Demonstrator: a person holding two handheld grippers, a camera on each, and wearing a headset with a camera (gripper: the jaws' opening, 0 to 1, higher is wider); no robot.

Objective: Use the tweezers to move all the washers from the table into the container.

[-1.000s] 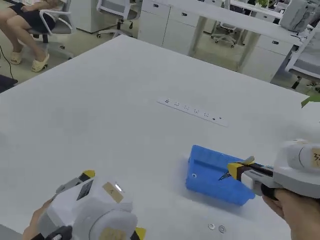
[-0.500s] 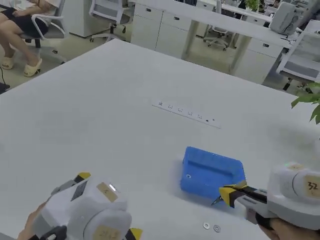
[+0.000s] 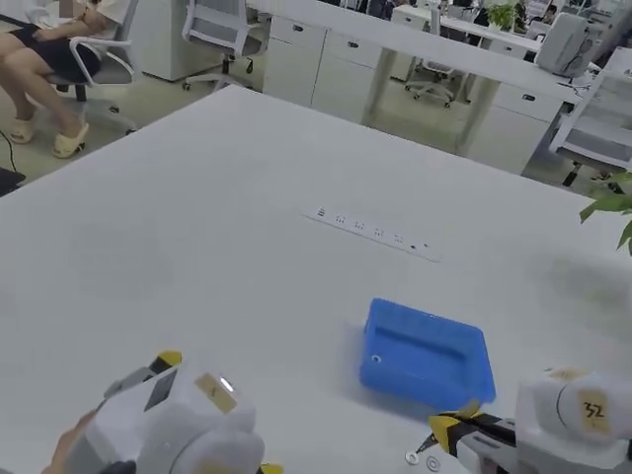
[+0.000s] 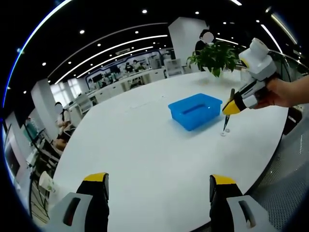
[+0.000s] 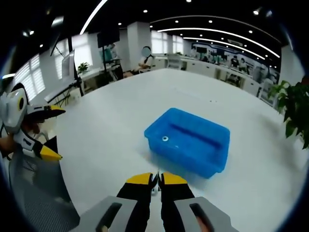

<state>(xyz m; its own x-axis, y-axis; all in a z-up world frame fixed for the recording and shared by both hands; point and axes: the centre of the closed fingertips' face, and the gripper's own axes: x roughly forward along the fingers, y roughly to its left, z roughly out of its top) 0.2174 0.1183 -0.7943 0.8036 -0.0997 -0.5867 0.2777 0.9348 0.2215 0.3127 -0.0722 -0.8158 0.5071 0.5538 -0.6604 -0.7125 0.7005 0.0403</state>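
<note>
Right gripper (image 5: 155,177) jaws were pinched together on tweezers (image 5: 154,188); blue container (image 5: 205,145) sat just ahead on table (image 5: 104,121), one washer (image 5: 165,138) inside.

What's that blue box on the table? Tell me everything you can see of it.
The container is a shallow, rectangular open tray of bright blue, plastic by its look, with a thick rim and rounded corners. It sits flat and upright on the white table. At least one small washer lies inside, near a corner. Two more washers lie on the table just beside it. The right gripper holds tweezers pointing down at those, clear of the container.
</note>
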